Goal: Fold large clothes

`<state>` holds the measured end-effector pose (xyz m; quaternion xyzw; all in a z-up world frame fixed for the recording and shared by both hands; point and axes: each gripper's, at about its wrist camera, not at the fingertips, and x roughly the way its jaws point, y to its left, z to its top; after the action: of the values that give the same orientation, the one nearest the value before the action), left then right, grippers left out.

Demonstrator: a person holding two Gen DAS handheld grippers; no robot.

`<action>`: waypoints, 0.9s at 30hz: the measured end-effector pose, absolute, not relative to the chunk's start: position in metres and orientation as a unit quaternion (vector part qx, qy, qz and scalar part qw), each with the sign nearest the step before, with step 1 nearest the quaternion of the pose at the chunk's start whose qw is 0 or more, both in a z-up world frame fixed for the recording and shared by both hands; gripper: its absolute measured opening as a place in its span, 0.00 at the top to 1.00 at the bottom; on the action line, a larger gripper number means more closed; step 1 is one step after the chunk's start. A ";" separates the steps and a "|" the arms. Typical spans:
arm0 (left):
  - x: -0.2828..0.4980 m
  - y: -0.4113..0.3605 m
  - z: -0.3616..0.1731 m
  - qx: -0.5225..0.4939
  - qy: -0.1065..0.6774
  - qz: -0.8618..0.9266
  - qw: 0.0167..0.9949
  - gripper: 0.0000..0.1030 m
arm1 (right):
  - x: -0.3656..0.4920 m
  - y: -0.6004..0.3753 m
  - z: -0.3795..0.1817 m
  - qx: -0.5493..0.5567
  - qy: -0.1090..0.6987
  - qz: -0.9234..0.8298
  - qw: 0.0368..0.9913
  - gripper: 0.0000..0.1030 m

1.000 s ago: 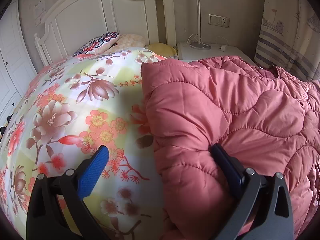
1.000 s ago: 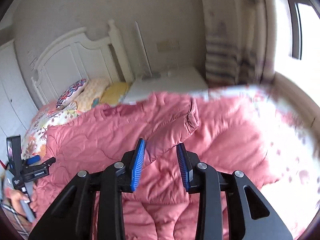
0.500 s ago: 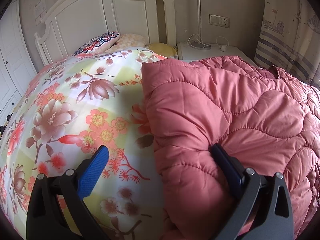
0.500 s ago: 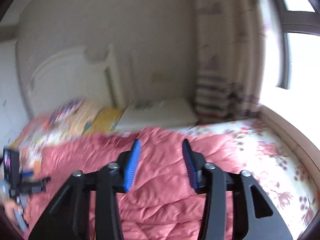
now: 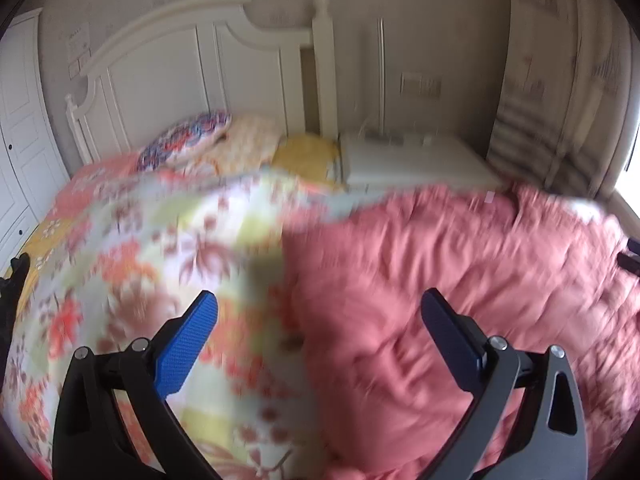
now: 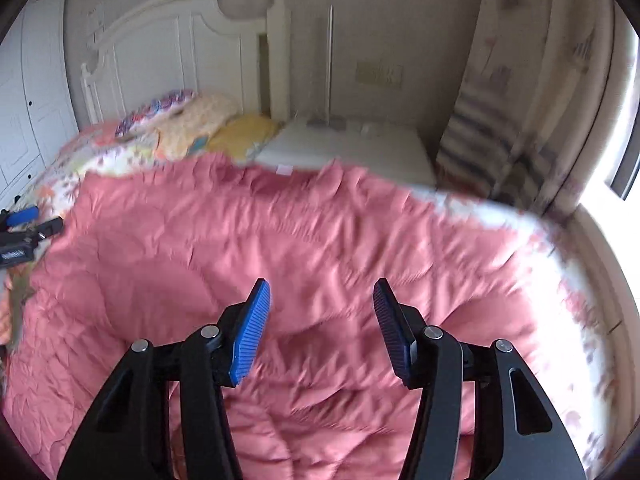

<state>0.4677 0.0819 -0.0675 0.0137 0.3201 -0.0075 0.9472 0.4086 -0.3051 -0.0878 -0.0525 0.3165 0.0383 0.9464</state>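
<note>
We hold left gripper (image 5: 316, 344) spread, empty | right gripper (image 6: 320, 320) opening, empty | risk: puffy pink quilted coat (image 6: 320, 240) springs unfolded, unpinned.

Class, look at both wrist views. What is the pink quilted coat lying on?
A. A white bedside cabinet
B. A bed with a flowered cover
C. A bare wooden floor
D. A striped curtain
B. The pink quilted coat is spread over the flowered cover of the bed, whose white headboard stands behind; the bedside cabinet and the striped curtain are beyond it.
</note>
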 end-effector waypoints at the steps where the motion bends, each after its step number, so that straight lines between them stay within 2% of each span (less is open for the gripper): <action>1: 0.475 0.077 -0.058 0.001 0.311 -0.017 0.950 0.02 | 0.418 -0.309 -0.085 -0.046 0.315 0.031 0.948 0.43; 3: 0.500 0.062 -0.065 0.007 0.332 -0.023 0.943 0.02 | 0.439 -0.320 -0.090 -0.022 0.331 0.031 0.943 0.43; 6: 0.537 0.045 -0.114 0.028 0.412 -0.012 0.911 0.02 | 0.470 -0.331 -0.126 -0.011 0.392 0.015 0.920 0.43; 8: 0.545 0.038 -0.146 0.044 0.434 -0.011 0.900 0.02 | 0.472 -0.331 -0.142 -0.016 0.390 0.030 0.920 0.42; 12: 0.531 0.042 -0.130 0.043 0.425 -0.008 0.904 0.02 | 0.459 -0.340 -0.134 0.001 0.397 0.035 0.917 0.42; 15: 0.481 0.062 -0.090 0.025 0.379 -0.020 0.925 0.02 | 0.420 -0.352 -0.095 0.050 0.381 0.069 0.921 0.41; 18: 0.401 0.092 -0.066 0.005 0.347 -0.040 0.937 0.02 | 0.345 -0.370 -0.067 0.033 0.332 0.095 0.938 0.29; 20: 0.345 0.113 -0.071 0.003 0.345 -0.043 0.938 0.02 | 0.290 -0.386 -0.068 0.020 0.318 0.099 0.943 0.24; 27: 0.208 0.160 -0.125 -0.026 0.387 -0.027 0.921 0.02 | 0.144 -0.447 -0.118 0.052 0.335 0.044 0.940 0.24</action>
<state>0.2082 0.1598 -0.1249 -0.0265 0.3872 -0.0275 0.9212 0.1442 -0.4465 -0.1178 0.0518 0.3353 0.0436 0.9397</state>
